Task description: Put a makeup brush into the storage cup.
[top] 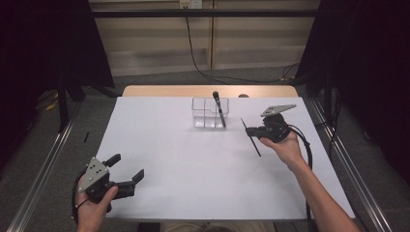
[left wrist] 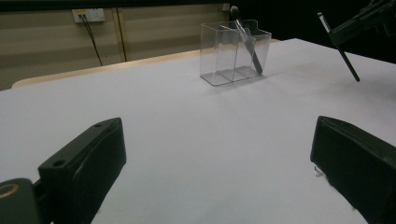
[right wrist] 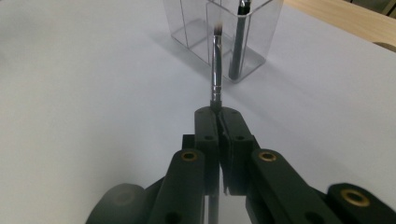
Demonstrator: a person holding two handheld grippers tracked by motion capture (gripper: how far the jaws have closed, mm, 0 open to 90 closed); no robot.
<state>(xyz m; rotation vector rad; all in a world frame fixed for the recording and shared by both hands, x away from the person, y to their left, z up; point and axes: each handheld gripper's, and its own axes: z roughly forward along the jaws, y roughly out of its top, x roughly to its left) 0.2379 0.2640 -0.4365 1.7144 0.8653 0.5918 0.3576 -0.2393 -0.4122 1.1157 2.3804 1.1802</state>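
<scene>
High view: right tongs (top: 251, 130) clamp a thin brush (top: 251, 137) near the clear organiser (top: 210, 113) holding another brush (top: 219, 109); left tongs (top: 126, 171) gape empty.

Thin dark brush (top: 251, 137), tilted, gripper-clamped

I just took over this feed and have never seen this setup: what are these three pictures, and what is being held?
A person works at a white table with a hand-held two-jaw gripper in each hand. One picture looks down from above; the other two come from cameras riding on each gripper. The left gripper rests low with jaws open and nothing between them. The right gripper is shut on a thin makeup brush. Beyond it stands a clear divided organizer with a second brush leaning inside.
</scene>
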